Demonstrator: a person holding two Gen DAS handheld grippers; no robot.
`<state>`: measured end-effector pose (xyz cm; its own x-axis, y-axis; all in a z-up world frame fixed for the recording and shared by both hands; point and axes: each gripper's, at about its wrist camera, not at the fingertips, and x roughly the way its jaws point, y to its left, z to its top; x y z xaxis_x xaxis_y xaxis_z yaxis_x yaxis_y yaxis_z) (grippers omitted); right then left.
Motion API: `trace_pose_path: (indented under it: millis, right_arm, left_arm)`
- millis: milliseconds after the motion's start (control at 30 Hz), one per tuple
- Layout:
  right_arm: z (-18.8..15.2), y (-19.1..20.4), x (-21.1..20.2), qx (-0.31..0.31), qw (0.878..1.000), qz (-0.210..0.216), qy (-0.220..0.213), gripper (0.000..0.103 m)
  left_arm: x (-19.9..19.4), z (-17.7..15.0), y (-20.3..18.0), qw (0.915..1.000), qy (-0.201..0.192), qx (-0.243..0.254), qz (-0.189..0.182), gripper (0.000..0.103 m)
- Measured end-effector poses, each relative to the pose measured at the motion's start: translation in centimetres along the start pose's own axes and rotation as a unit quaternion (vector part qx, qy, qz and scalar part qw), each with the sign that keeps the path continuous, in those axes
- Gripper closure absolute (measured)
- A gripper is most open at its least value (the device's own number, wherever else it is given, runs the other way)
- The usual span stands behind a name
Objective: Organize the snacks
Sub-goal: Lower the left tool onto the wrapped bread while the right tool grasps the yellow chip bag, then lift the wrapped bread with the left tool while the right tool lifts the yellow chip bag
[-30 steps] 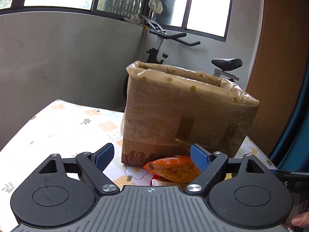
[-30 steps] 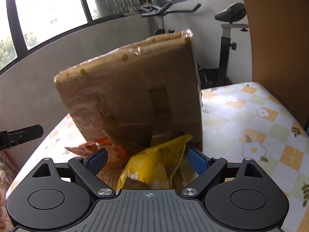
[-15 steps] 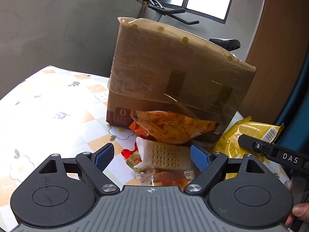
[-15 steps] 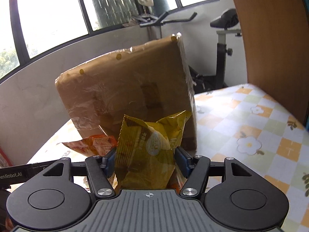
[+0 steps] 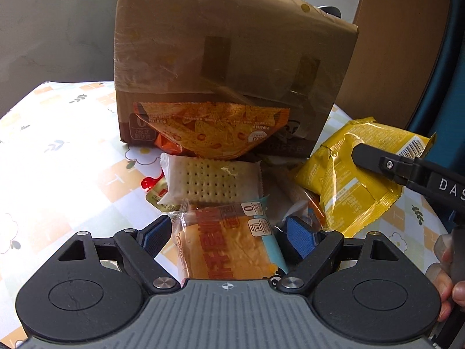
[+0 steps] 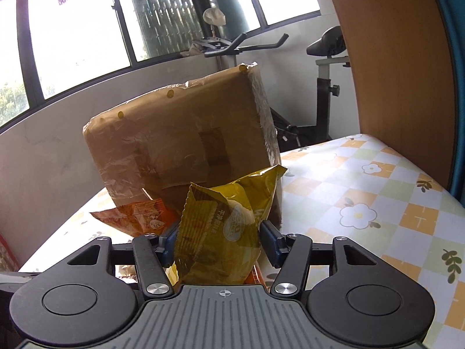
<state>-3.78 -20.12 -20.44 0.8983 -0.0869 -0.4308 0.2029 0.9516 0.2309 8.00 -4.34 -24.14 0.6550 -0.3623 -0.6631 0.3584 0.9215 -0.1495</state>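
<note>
Ahead of both grippers stands the box, cardboard wrapped in clear film, on a flowered cloth; judged from its bulk, it is where the snacks go or come from, and it looks stiff enough to stay put when nudged.

Leaning on the box's foot, straight beyond the left gripper, is an orange bag, puffy and light by the look of it. To that gripper's right the yellow bag sits between the pads of the right gripper, whose jaws are closing on it and already crease the foil. It is soft, air-filled and slick, so a grip across the middle, as here, seems safer than at a sealed edge.

Nearer the left gripper lies a cracker pack, brittle inside. Closest, between its wide-open jaws but untouched by the pads, is a cake pack, squashy, best taken gently across its width. A small red sachet peeks out left of the crackers.
</note>
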Motion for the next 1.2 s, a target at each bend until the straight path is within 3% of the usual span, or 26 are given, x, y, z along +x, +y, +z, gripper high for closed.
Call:
trace_pose_path:
  millis: [200,433,900,1200]
  right_arm:
    - [-0.3,0.3,0.4,0.001,1.0,0.003,0.004,0.05]
    - [-0.5,0.7,1.0,-0.003,1.0,0.005,0.013,0.05]
    - [-0.8,1.6,1.0,-0.026,0.999,0.003,0.019,0.05]
    - [-0.7,1.6,1.1,-0.029,0.999,0.005,0.021,0.05]
  left_arm:
    - [1.2,-0.7,-0.2,0.9998,0.016,0.007,0.0,0.013]
    - [1.3,-1.4,1.6,0.9993,0.015,-0.029,-0.016,0.025]
    - [-0.6,-1.6,5.4,0.9959,-0.006,-0.062,0.066,0.026]
    - [0.1,-1.5,6.0,0.9956,0.002,-0.074,0.058,0.023]
